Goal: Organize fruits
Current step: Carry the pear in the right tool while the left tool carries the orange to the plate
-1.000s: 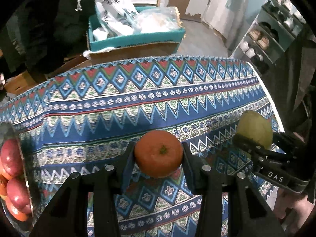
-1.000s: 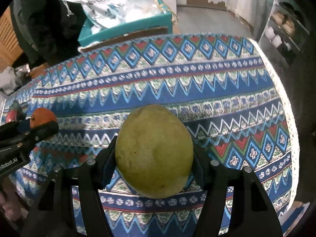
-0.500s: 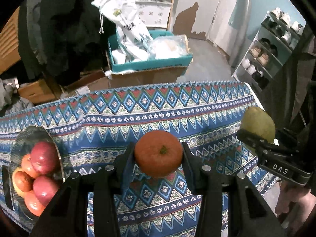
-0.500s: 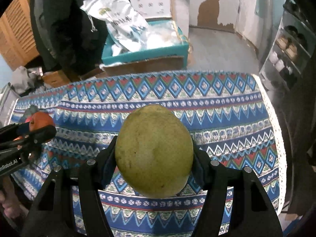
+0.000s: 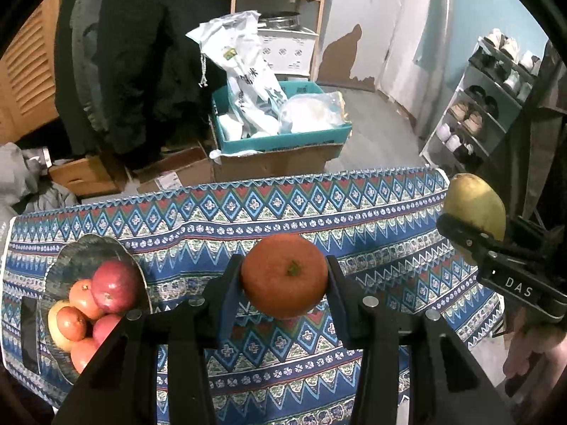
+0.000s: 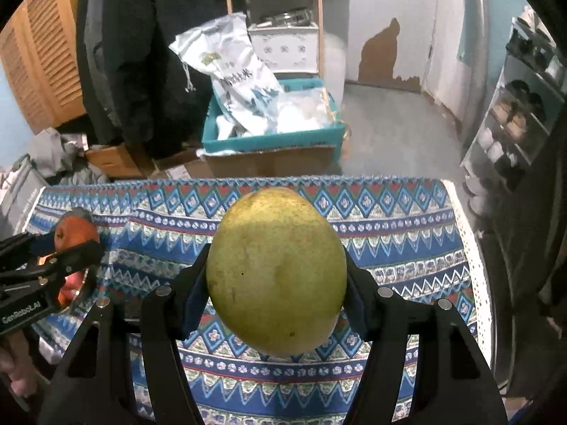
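The left gripper (image 5: pixel 284 281) is seen closed on an orange (image 5: pixel 284 276), its two pads pressed against the fruit's sides, with the stem scar turned toward the camera. The right gripper (image 6: pixel 276 283) is likewise clamped on a large yellow-green mango (image 6: pixel 276 271), which is held clear above the patterned tablecloth (image 6: pixel 389 233).

Only in the left wrist view is a dark plate (image 5: pixel 67 255) shown, at about nine o'clock on the cloth, near its left edge. On it a heap of fruit is piled: a red apple (image 5: pixel 113 285) on top, with smaller oranges (image 5: pixel 72 322) and another apple beside and below it. In the same view the right gripper (image 5: pixel 471 237) is seen from the side at three o'clock, the mango (image 5: pixel 473 205) showing above its near finger, and part of the holding hand (image 5: pixel 524 354) appears at four o'clock.

In the right wrist view the plate is almost wholly hidden behind the left gripper (image 6: pixel 76 239), which enters at nine o'clock with the orange (image 6: pixel 76 232) between its fingers; only a sliver of red-orange fruit is glimpsed beneath it. The cloth's right edge, at three o'clock, is shown more fully here.

Beyond the cloth, at twelve o'clock in both views, a teal box (image 5: pixel 283 138) stuffed with white bags is seen on the floor.
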Available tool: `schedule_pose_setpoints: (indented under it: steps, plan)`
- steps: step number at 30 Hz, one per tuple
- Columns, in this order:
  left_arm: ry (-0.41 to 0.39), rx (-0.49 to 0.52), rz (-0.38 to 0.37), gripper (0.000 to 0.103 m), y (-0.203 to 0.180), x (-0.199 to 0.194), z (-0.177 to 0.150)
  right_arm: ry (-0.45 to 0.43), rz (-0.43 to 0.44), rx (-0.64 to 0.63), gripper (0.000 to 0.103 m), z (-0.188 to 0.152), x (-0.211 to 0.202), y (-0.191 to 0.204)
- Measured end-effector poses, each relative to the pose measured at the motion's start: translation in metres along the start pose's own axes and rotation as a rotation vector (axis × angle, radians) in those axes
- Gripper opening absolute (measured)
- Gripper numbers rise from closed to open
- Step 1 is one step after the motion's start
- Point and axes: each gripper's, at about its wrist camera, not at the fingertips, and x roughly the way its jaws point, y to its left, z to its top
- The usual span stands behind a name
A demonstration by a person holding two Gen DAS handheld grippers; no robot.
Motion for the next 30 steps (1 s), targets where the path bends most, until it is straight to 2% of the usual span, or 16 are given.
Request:
schedule_pose_setpoints:
  steps: [12,30]
  plan:
    - [-0.038,-0.031,0.034,0.045,0.023,-0.019,0.000,-0.029,0.026,-0.033,0.065,0.014,-0.009,0.027]
    - [-0.026,-0.163,0.127,0.045,0.105,-0.022,-0.018,-0.015,0.116,-0.107,0.065,0.034,0.020,0.104]
